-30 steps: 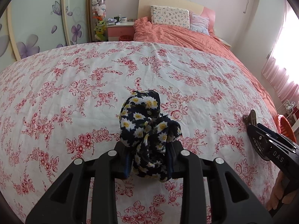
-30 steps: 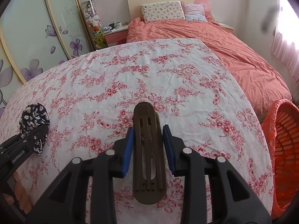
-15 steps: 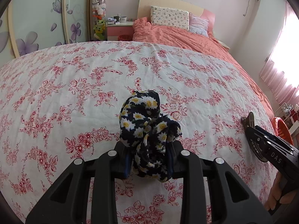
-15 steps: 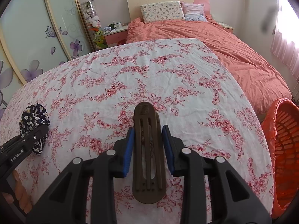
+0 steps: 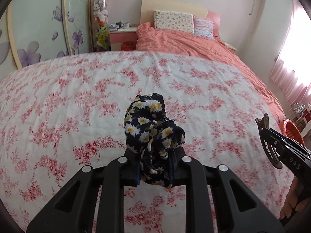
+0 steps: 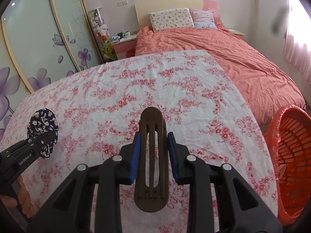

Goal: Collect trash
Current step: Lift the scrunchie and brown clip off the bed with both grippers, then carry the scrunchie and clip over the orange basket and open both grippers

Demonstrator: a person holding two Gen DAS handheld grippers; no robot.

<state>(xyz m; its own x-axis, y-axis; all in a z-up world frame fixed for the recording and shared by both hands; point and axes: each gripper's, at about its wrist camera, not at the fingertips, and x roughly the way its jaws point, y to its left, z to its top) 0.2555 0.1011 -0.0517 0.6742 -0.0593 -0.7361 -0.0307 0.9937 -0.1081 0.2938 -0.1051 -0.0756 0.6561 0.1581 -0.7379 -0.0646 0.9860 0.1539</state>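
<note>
Currently: left tool (image 5: 154,171) clamped tight on daisy-print cloth (image 5: 153,134), frame centre. Right tool (image 6: 152,160) grips brown hair clip (image 6: 152,155). Orange basket (image 6: 291,155) at right edge. Risk: smooth clip slips from pads before reaching basket.

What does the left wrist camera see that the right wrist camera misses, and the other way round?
Only the left view shows the dark daisy-print cloth bundle up close, pinched in the left hand-held gripper. Only the right view shows the long brown plastic hair clip head-on in the right hand-held gripper, and the inside of the orange slotted plastic basket. Both show the white red-flowered sheet and the salmon-covered bed.
</note>
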